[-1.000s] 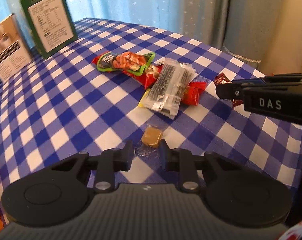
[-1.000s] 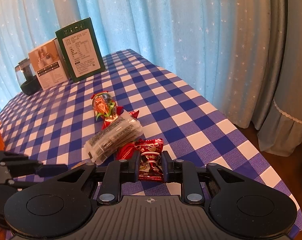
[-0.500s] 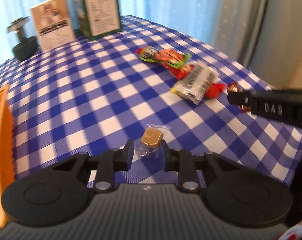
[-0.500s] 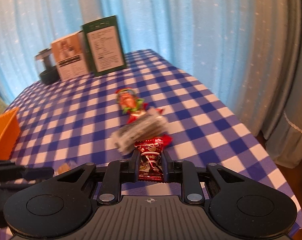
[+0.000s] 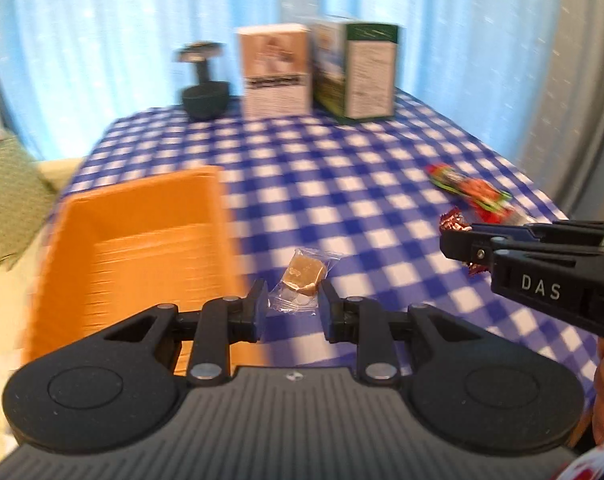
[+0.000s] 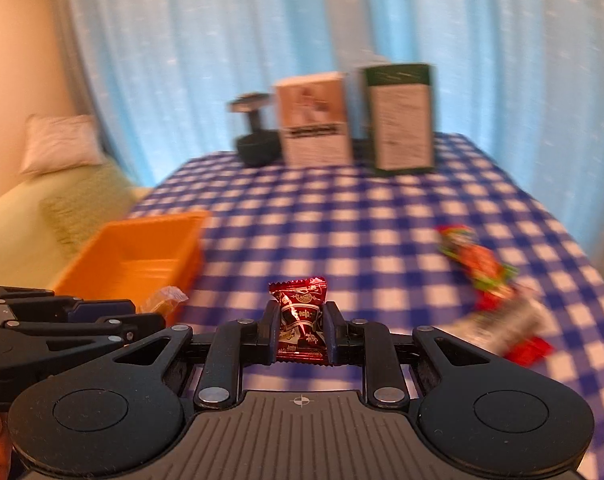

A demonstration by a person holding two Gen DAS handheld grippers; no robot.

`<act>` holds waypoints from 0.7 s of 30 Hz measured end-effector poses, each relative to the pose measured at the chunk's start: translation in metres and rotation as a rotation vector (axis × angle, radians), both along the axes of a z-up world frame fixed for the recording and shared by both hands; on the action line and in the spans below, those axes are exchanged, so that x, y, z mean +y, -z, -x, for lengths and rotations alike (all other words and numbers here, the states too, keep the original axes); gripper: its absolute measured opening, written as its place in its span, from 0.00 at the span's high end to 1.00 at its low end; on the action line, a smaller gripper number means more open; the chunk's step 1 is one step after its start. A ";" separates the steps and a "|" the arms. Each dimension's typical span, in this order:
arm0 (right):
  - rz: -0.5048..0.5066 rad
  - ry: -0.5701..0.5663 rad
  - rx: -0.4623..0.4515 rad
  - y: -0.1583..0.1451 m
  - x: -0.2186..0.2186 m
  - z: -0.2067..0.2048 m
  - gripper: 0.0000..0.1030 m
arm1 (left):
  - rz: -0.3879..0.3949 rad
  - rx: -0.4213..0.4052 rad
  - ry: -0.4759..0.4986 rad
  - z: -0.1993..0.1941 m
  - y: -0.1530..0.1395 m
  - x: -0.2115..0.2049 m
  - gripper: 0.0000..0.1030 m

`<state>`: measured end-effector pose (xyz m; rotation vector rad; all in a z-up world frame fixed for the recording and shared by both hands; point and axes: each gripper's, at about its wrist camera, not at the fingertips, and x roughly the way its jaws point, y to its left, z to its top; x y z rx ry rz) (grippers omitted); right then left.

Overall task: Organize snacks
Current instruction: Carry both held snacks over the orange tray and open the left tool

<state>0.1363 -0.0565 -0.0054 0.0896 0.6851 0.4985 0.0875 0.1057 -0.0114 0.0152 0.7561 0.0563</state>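
Note:
My left gripper [image 5: 293, 307] is shut on a tan candy in a clear wrapper [image 5: 303, 275] and holds it above the table beside the orange bin [image 5: 138, 256]. My right gripper [image 6: 302, 330] is shut on a dark red wrapped candy [image 6: 302, 322], held above the blue checked tablecloth [image 6: 361, 216]. The right gripper shows at the right edge of the left wrist view [image 5: 457, 240], with the red candy's ends poking out. The left gripper shows at the lower left of the right wrist view [image 6: 150, 316], near the orange bin [image 6: 142, 256].
Several snack packets lie on the right side of the table [image 5: 473, 192] [image 6: 489, 280]. A beige box [image 5: 276, 72], a green box [image 5: 361, 68] and a dark bowl-shaped object [image 5: 204, 96] stand at the far edge. A green sofa [image 6: 34, 216] is left of the table.
Both grippers have swung left with their candies, away from the snack pile. The orange bin has come into full view close to the left gripper. The frames are motion-blurred.

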 end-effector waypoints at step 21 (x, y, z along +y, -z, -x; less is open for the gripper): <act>0.024 -0.290 0.057 0.006 0.154 -0.001 0.78 | -0.001 0.021 -0.220 0.025 -0.002 0.141 0.76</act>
